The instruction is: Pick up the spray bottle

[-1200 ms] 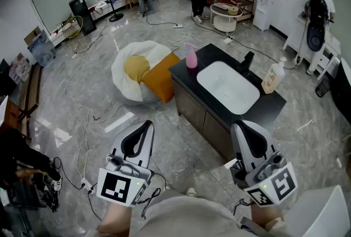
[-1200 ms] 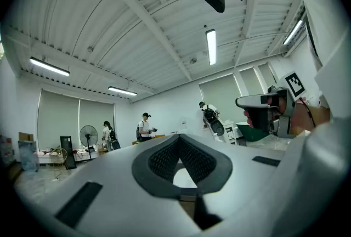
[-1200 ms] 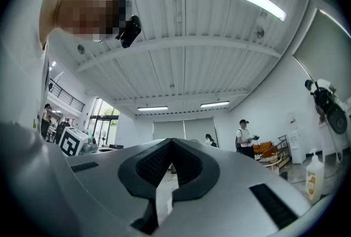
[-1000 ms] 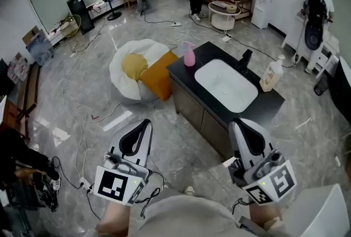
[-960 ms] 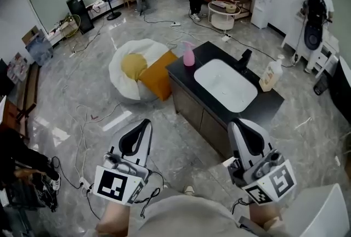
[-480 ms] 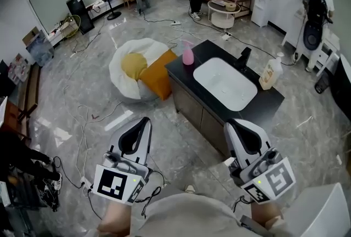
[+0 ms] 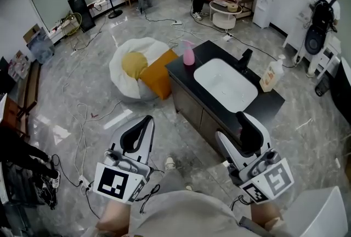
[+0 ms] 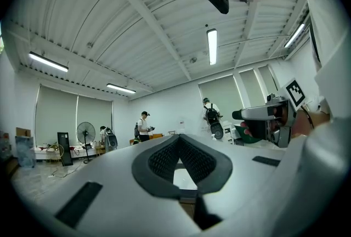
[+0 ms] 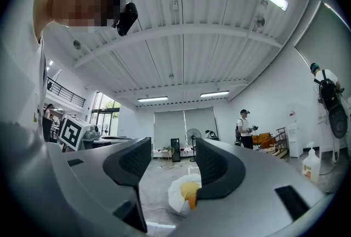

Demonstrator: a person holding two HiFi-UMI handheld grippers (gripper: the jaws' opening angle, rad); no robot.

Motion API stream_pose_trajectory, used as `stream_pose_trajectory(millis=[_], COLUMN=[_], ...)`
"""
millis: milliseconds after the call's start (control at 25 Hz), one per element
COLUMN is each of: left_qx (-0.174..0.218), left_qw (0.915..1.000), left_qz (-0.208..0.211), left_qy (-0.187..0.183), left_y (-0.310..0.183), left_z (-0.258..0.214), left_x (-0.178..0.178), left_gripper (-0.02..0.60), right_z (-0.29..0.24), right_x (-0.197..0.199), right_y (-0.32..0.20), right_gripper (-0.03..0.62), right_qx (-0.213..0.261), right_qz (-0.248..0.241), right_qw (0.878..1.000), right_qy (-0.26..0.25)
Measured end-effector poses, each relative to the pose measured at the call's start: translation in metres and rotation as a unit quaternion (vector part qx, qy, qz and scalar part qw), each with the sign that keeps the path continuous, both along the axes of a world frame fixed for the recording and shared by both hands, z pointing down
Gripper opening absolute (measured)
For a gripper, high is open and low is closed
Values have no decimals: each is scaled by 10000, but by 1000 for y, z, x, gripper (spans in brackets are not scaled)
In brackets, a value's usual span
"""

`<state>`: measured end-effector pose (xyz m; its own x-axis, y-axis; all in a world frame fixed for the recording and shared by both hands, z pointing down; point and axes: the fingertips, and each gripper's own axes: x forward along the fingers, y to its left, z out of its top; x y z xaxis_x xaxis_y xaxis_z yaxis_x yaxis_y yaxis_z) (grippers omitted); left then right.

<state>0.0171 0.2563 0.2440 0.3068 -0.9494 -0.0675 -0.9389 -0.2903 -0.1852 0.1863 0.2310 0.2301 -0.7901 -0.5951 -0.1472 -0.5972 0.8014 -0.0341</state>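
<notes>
The pink spray bottle (image 7: pixel 188 55) stands upright on the far left corner of the black counter (image 7: pixel 269 107), beside the white sink (image 7: pixel 226 85). Both grippers hang well short of it, over the floor in front of the counter. My left gripper (image 7: pixel 144 120) is shut, its pads meeting at the tips (image 8: pixel 179 137) with nothing in them. My right gripper (image 7: pixel 232 128) is near the counter's front edge. Its jaws are opening, and the gap between them (image 9: pixel 173 160) holds nothing. Neither gripper view shows the spray bottle.
A dark faucet (image 7: pixel 245 60) and a cream soap bottle (image 7: pixel 271 76) stand at the counter's far side. A white beanbag with yellow and orange cushions (image 7: pixel 141 70) lies left of the counter. Cables trail over the grey floor (image 7: pixel 82 115). Several people stand far back.
My right gripper's jaws have spread apart from shut. A shoe now shows on the floor between the two grippers. The left gripper has not moved.
</notes>
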Motion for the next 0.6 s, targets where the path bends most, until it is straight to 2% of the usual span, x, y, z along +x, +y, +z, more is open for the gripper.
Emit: stream_pose_trajectory(millis=[360,600], left_qx=[84,-44], left_qw=[9998,9997], left_qz=[151,255], left_qy=[-32,31], left_y=[-32,-76], left_z=[9,20], left_x=[-10,-32], left_gripper=[18,18], right_z=[14,28], right_x=[-13,-44], right_y=[-36,-82], right_gripper=[265,265], right_qx=[125,-117], right_qz=[205,183], right_qw=[9994,9994], right_qy=[261,261])
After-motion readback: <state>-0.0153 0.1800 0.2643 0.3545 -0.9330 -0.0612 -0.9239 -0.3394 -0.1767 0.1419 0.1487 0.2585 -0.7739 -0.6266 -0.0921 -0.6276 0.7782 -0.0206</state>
